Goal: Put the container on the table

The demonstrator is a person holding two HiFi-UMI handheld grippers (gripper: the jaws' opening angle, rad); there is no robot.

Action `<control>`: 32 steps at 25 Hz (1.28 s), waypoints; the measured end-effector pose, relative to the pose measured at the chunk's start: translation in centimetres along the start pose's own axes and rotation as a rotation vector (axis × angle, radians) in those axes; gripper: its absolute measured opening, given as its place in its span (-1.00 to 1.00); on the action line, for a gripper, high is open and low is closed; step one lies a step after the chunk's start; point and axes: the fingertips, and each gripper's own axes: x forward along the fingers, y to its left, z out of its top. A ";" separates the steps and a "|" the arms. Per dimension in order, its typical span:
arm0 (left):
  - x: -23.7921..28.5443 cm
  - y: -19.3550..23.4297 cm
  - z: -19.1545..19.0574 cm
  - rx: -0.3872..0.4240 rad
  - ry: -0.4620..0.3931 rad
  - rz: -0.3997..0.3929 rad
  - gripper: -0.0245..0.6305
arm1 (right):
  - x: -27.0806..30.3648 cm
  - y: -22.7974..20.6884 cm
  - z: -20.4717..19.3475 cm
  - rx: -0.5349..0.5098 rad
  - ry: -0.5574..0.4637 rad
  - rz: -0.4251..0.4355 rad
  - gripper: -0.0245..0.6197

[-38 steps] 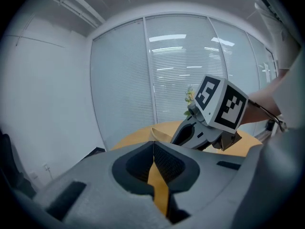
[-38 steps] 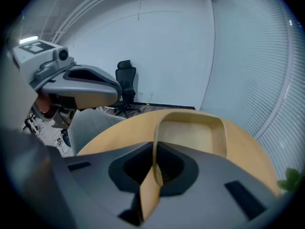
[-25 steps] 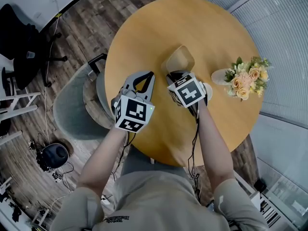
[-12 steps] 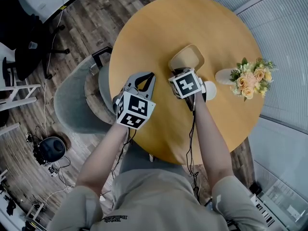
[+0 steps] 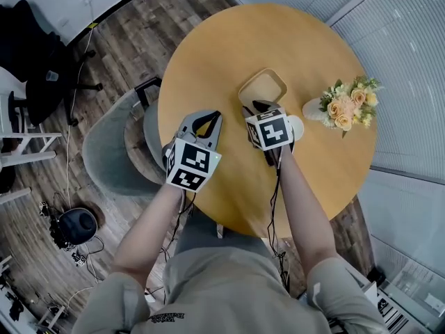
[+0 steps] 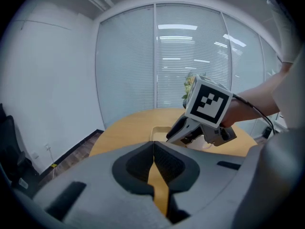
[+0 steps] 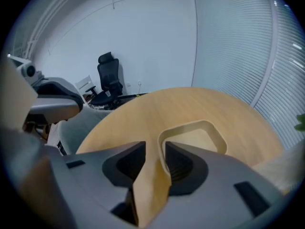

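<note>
the container lies flat on the round surface, so the placing is nearly finished. the right claw has just been opening: its jaws stand wide, with the container's near rim loose between them. the left claw is closed and empty. next, i think, the right claw should draw back without catching the rim.

Grey-beige short-sleeved shirt, two grey handheld grippers.
The shirt carries small dark print on the chest; beyond its sleeves, thin black cables run to the left gripper and right gripper, both with dark-lined jaws and a black-and-white marker cube.
</note>
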 end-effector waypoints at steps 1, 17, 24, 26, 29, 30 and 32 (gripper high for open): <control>-0.5 -0.2 0.7 0.014 -0.011 0.005 -0.86 | -1.1 0.2 0.4 0.001 -0.028 0.000 -0.52; -12.7 -3.3 17.1 0.163 -0.351 0.076 -0.86 | -25.3 1.3 10.1 -0.108 -0.551 -0.118 -0.74; -17.7 -7.0 23.7 0.251 -0.475 0.053 -0.86 | -36.9 2.4 11.1 -0.132 -0.757 -0.165 -0.76; -18.9 -7.8 25.1 0.240 -0.507 0.047 -0.86 | -39.4 2.8 11.1 -0.119 -0.819 -0.167 -0.76; -20.8 -8.8 26.4 0.231 -0.540 0.040 -0.86 | -42.6 3.5 10.8 -0.089 -0.899 -0.158 -0.78; -21.4 -9.2 26.8 0.234 -0.549 0.035 -0.86 | -43.7 3.8 10.6 -0.072 -0.927 -0.146 -0.78; -22.2 -10.2 27.4 0.242 -0.567 0.017 -0.86 | -45.6 4.2 10.0 -0.040 -0.979 -0.126 -0.78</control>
